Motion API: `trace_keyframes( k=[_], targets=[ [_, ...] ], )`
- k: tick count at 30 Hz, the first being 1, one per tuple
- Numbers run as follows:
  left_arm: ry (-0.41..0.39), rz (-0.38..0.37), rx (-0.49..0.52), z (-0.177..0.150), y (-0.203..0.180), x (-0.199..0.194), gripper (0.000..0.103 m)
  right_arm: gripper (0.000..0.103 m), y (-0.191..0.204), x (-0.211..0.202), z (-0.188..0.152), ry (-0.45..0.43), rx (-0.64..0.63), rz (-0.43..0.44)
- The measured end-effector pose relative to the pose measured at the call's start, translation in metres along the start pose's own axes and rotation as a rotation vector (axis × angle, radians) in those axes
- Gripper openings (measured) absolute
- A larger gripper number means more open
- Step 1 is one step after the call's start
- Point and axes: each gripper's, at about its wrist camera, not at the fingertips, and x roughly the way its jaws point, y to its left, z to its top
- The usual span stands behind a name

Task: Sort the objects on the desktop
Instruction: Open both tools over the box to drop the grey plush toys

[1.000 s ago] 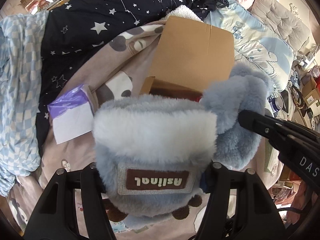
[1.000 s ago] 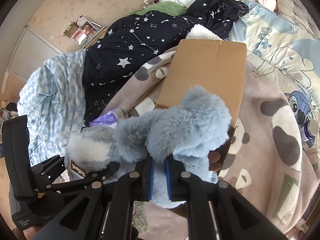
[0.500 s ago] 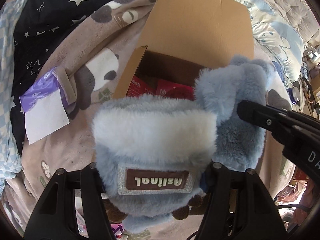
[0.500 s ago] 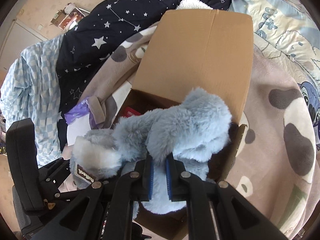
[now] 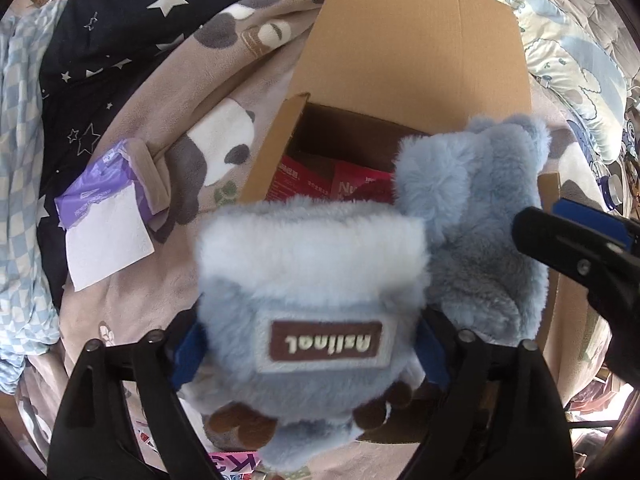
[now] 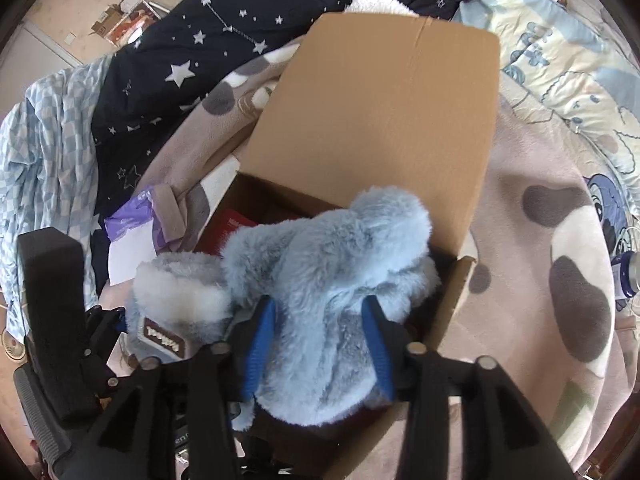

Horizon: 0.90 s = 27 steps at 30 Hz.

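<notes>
Fingers of the right gripper (image 6: 318,338) have just spread, freeing the plush (image 6: 320,288) over the cardboard box (image 6: 372,120), while the left gripper (image 5: 310,344) stays clamped on it, so the drop looks imminent.

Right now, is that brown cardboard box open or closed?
Open. The brown cardboard box has its flap folded back, and red packets show inside.

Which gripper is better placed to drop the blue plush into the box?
Right gripper: its jaws are spread and its blue plush end hangs over the cardboard box; left gripper likely sits outside.
</notes>
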Motion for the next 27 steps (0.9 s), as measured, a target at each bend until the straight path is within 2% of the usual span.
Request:
trace_keyframes(
  k=[3, 14, 20, 27],
  targets=[
    [-0.017, 0.015, 0.002, 0.0, 0.0, -0.008, 0.094, 0.059, -0.001, -0.014, -0.004, -0.023, 0.008, -0.027],
    [-0.08, 0.03, 0.0, -0.011, -0.001, -0.056, 0.097, 0.059, 0.008, -0.069, -0.013, -0.102, 0.01, -0.023],
    [-0.106, 0.048, -0.029, -0.031, 0.007, -0.087, 0.097, 0.059, 0.025, -0.1, -0.02, -0.134, -0.027, 0.005],
    [-0.12, 0.078, -0.049, -0.071, 0.017, -0.112, 0.097, 0.059, 0.052, -0.12, -0.042, -0.144, -0.094, 0.059]
  ],
)
